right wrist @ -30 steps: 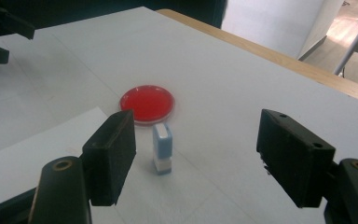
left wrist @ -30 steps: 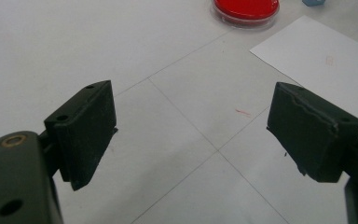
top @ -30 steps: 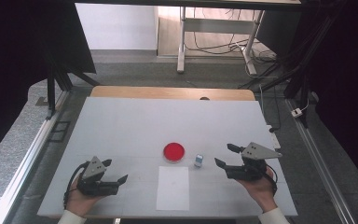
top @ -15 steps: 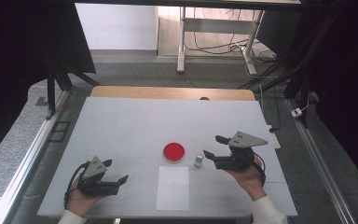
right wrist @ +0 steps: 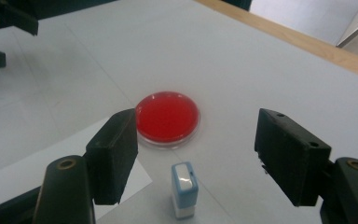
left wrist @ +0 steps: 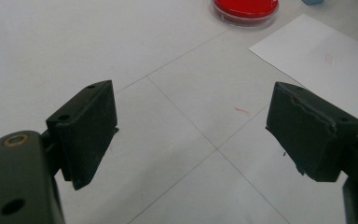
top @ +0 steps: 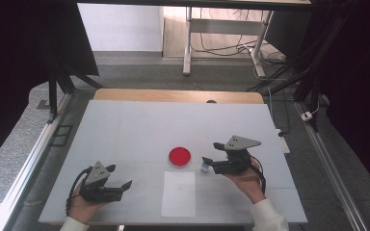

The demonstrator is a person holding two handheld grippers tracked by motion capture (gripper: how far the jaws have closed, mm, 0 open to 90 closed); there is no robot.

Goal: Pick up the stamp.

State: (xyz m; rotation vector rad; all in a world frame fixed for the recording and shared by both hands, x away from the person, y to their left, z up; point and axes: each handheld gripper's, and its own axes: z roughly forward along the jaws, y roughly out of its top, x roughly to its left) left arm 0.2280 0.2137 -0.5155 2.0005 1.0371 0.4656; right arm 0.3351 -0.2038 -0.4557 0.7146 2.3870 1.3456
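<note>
A round red dish lies near the middle of the white table. A small blue-and-white stamp stands upright just right of it. My right gripper reaches in from the right, open. Its jaws have just been closing a little, and the stamp sits low in the gap between them with neither pad touching it. A white paper sheet lies in front of the dish. My left gripper rests at the front left, open and holding nothing.
A wooden strip runs along the table's far edge. Metal frame rails flank the table on both sides. A cable trails from the right gripper.
The right hand has moved left across the table until its jaws stand either side of the stamp. The left hand has stayed where it was.
</note>
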